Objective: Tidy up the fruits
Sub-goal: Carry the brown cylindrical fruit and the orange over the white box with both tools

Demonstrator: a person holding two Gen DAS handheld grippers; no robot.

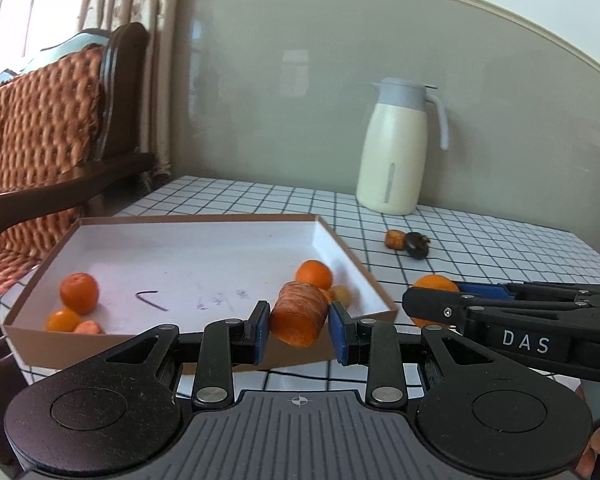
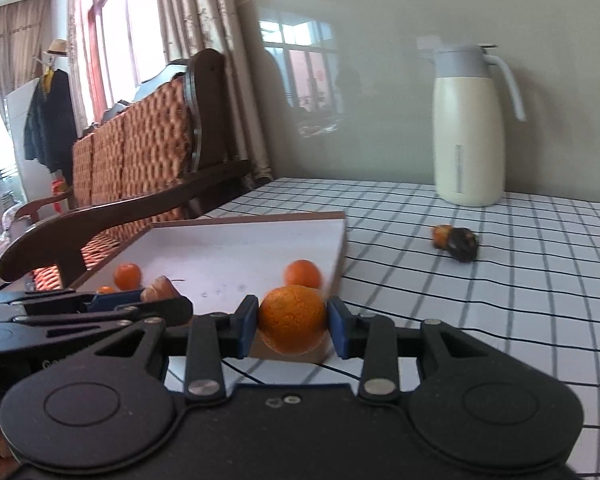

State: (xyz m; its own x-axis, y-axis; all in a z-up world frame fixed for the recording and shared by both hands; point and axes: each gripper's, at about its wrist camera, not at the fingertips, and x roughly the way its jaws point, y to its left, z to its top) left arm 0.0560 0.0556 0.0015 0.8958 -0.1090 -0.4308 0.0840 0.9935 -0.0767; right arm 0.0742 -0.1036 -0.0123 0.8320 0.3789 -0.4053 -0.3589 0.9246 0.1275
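The left gripper [image 1: 299, 326] is clamping a ridged orange chunk [image 1: 299, 318] between its blue pads, jaws closed partway onto its sides, and holding it over the near wall of the box [image 1: 204, 220]. The right gripper [image 2: 292, 322] is squeezing a round orange [image 2: 292, 318] the same way, jaws narrowed to the fruit's width, just at the box's near right corner [image 2: 324, 354]. In the left view that gripper is reaching in from the right, beside the box's right wall, with the orange showing behind its fingers.

Inside the box, three oranges are sitting at the left end [image 1: 79, 293], and another orange [image 1: 314, 274] with a paler fruit [image 1: 341, 295] is lying near the right wall, behind the held chunk. A small bent dark item [image 1: 151, 299] is lying on the white floor between the two groups.

On the checked tablecloth [image 1: 500, 248], well apart from the box, an orange piece [image 1: 395, 239] is touching a dark lump [image 1: 417, 245]. A cream jug [image 1: 398, 148] is standing upright by the wall, behind them. A wooden chair [image 1: 60, 128] is standing off the table's left edge, beside a curtain [image 1: 140, 0].
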